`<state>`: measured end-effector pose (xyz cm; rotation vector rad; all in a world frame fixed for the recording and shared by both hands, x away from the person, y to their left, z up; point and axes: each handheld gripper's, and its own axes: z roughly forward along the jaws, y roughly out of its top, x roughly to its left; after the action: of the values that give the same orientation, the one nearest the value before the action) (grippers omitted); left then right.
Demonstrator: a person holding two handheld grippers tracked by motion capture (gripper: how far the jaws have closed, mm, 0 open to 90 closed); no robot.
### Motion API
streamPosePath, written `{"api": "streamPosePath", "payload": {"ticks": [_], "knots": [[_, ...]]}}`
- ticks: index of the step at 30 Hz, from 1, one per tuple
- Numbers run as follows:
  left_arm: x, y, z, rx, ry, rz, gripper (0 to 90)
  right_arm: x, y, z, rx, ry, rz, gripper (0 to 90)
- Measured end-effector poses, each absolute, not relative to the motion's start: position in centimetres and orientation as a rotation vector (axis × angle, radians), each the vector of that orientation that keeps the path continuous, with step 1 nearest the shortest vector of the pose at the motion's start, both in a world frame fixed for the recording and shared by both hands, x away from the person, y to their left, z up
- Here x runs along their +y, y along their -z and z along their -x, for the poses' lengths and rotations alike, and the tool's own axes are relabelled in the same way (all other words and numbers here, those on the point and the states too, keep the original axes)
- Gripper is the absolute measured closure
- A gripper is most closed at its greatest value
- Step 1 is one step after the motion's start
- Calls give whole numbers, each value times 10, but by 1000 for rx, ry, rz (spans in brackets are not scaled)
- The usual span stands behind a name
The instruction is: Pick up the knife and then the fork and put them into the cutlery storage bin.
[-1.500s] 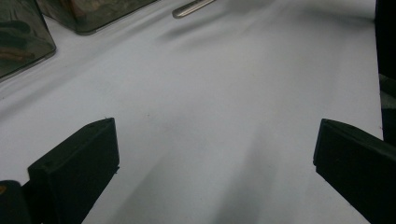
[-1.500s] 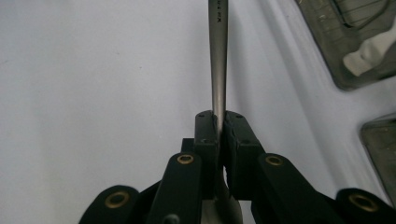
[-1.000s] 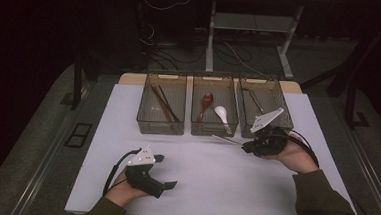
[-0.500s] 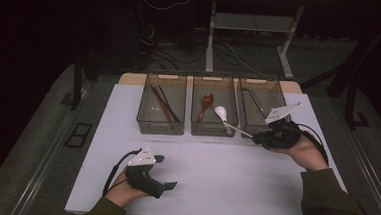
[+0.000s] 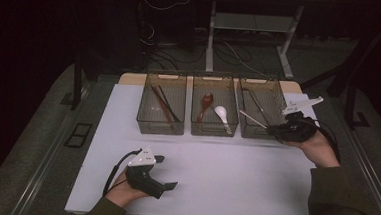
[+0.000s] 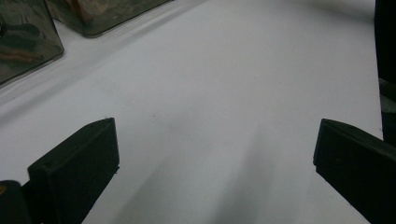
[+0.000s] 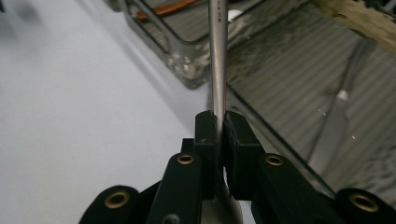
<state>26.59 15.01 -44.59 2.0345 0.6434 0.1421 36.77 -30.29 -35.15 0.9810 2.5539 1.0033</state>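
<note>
Right gripper (image 5: pixel 276 129) carried knife (image 5: pixel 253 119) over bin (image 5: pixel 276 87)

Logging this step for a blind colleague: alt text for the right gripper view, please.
The right gripper, jaws shut, clamps a slim metal utensil that points away over the rim of a clear bin. Another metal piece lies inside that bin, beside the white tabletop.

A white table top (image 5: pixel 234 175) lies brightly lit under the camera, while the room around it falls away into near darkness. Grey carpeted floor (image 5: pixel 31 143) borders the table on both sides, with a dark rectangular floor plate (image 5: pixel 78 134) set into it at the left. Beyond the far edge stands a metal frame with 2 pale legs (image 5: pixel 211 33), and loose cables (image 5: pixel 232 52) trail across the floor beneath it.
</note>
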Motion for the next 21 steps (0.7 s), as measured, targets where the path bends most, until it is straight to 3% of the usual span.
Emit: {"api": "streamPosePath", "payload": {"ticks": [21], "knots": [[149,446,-266,638,-139,-2033,0,-325,353,-426,2434,-874,-1270,838]]}}
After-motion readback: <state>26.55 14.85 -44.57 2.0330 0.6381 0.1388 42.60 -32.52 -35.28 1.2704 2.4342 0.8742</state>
